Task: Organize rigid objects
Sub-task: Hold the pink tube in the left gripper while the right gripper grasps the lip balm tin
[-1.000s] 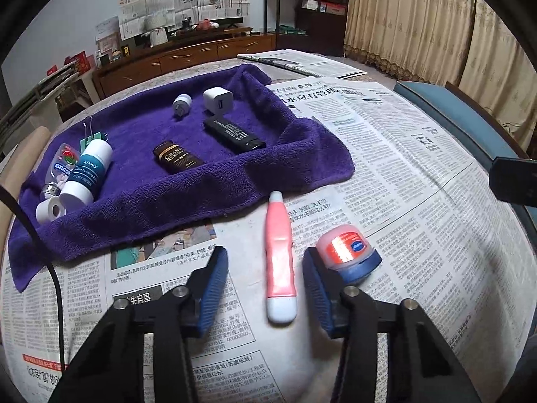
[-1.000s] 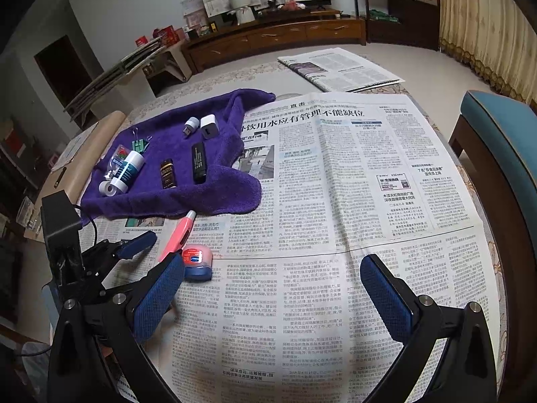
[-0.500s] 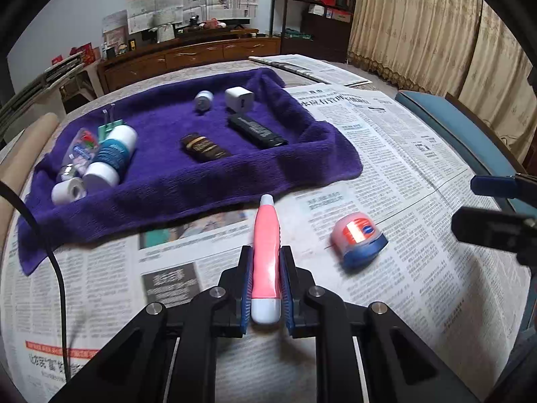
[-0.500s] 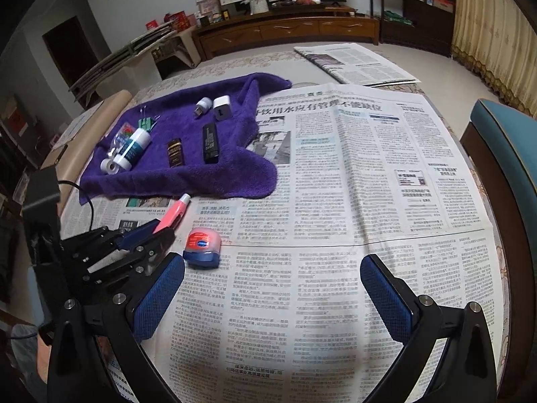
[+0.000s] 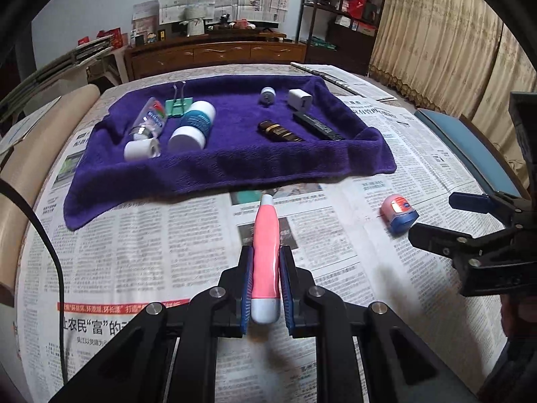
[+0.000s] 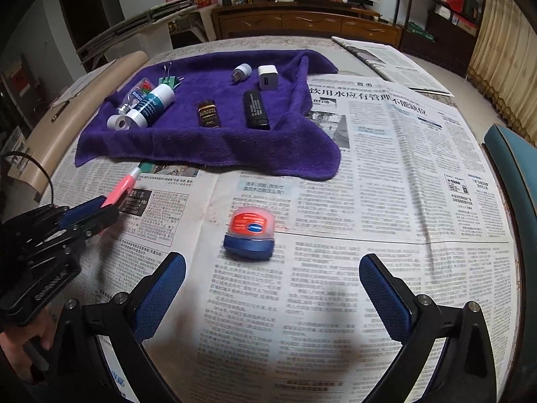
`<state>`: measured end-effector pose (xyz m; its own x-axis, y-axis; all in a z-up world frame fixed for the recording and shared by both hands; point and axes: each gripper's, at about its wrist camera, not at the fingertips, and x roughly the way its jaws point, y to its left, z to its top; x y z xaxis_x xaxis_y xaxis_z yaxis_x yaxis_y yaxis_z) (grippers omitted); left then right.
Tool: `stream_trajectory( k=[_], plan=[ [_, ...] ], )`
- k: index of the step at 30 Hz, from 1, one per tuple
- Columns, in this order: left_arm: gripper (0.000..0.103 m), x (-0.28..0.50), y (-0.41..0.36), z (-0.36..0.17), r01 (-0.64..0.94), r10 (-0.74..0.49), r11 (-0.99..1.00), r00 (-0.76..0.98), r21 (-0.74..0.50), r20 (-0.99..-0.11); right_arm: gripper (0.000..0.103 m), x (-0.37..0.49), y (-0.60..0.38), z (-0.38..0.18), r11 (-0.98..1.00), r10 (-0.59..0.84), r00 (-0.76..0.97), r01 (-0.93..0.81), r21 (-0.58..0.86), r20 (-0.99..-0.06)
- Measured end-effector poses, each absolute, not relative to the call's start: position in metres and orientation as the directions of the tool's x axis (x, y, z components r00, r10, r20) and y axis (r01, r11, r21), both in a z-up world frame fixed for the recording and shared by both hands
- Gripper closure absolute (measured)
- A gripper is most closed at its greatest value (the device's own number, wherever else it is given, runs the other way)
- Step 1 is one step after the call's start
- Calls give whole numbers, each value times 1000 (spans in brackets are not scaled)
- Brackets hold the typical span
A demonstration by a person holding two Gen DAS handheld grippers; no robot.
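Note:
My left gripper (image 5: 265, 262) is shut on a pink pen-shaped tool (image 5: 265, 255) with white ends, held a little above the newspaper and pointing at the purple towel (image 5: 235, 164). The right wrist view shows the same pink tool (image 6: 122, 186) in the left gripper (image 6: 97, 210) at the left. A small jar (image 6: 250, 231) with a red label and blue base lies on the paper just ahead of my right gripper (image 6: 272, 285), which is open and empty. From the left wrist view the jar (image 5: 399, 213) sits beside the right gripper's fingers (image 5: 470, 201).
On the towel lie a white-capped teal bottle (image 5: 193, 129), a clear bottle (image 5: 149, 121), a tape roll (image 5: 141, 149), a green binder clip (image 5: 179, 105), a brown box (image 5: 280, 131), a black bar (image 5: 319, 126), a white charger (image 5: 299, 100) and a small plug (image 5: 267, 95). Newspaper (image 6: 386, 174) covers the table; a teal chair (image 6: 513, 168) stands right.
My left gripper closed on the pink tool and lifted it back from the towel. My right gripper came down and left, so the jar now lies just ahead of its open fingers.

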<state>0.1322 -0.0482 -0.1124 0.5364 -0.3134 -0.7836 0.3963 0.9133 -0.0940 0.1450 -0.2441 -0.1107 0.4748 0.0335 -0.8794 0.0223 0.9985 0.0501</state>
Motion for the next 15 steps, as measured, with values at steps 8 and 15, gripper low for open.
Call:
stream_trajectory(
  k=[8,15],
  plan=[
    [88,132,-33,-120,385,-351,910,516,-155,-782,9,155,-227,-129,993,-23,502,110,38,-864],
    [88,132,-23,-121,373,-378,907,512,-198,-771,21,160,-215,-140,993,-58,495,116,0,-867]
  ],
)
